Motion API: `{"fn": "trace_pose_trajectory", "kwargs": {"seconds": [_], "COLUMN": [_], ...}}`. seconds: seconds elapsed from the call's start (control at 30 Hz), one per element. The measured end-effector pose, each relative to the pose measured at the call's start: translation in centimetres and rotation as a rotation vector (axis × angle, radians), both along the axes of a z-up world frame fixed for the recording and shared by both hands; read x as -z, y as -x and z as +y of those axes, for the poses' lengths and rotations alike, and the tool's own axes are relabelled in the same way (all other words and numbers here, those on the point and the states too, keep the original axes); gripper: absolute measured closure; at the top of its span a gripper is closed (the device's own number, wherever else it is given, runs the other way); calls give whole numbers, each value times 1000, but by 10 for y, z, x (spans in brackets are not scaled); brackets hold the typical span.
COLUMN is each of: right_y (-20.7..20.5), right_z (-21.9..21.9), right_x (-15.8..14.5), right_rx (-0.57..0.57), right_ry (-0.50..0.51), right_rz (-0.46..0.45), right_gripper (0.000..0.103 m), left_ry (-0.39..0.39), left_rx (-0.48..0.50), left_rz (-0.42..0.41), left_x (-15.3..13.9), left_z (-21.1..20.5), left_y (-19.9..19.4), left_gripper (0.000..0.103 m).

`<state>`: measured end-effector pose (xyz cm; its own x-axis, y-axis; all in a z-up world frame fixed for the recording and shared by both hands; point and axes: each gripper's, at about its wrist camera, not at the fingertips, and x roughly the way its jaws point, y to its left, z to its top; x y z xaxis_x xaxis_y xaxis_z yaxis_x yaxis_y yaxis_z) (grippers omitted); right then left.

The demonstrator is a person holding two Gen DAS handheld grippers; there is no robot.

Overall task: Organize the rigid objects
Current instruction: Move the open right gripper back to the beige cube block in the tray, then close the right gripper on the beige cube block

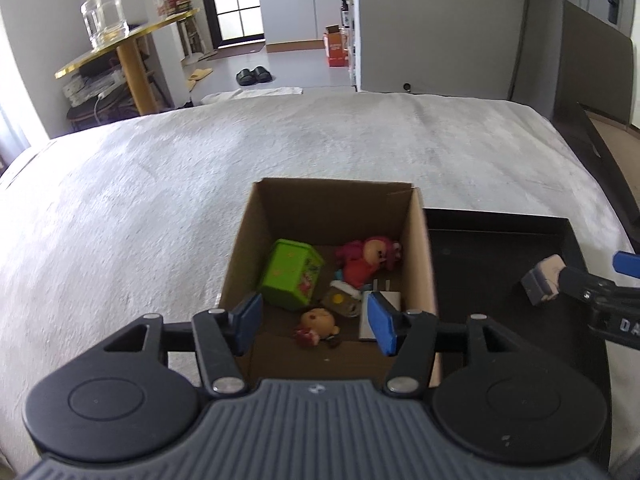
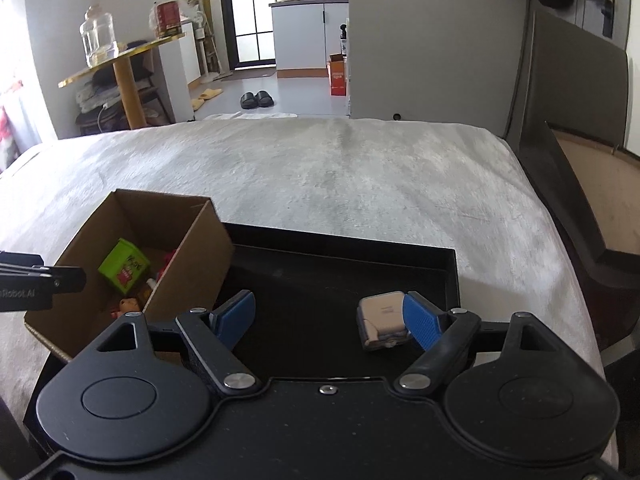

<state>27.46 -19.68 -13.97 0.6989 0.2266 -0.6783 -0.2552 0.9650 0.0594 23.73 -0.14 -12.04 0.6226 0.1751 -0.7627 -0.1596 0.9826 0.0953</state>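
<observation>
We see a bed covered by a pale grey blanket. Beyond it stands a gold-edged side table bearing a clear glass jar. Black slippers lie on the floor near an orange carton and white kitchen cabinets.
</observation>
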Motion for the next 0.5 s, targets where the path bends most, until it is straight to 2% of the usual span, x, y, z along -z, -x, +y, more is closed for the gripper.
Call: {"fn": "trace_pose_trajectory", "kwargs": {"seconds": [0.3, 0.5], "right_y": [-27, -29], "right_z": [-35, -54], "right_x": [6, 28], "right_rx": [-26, -4], "right_ry": [-51, -95], "right_rz": [13, 37], "right_gripper": [23, 24], "left_ry": [-42, -105], "left_rx": [-1, 10], "left_rz": [18, 30], "left_x": [6, 14], "left_z": [-28, -47], "left_y": [-8, -16], "left_gripper": [47, 47]}}
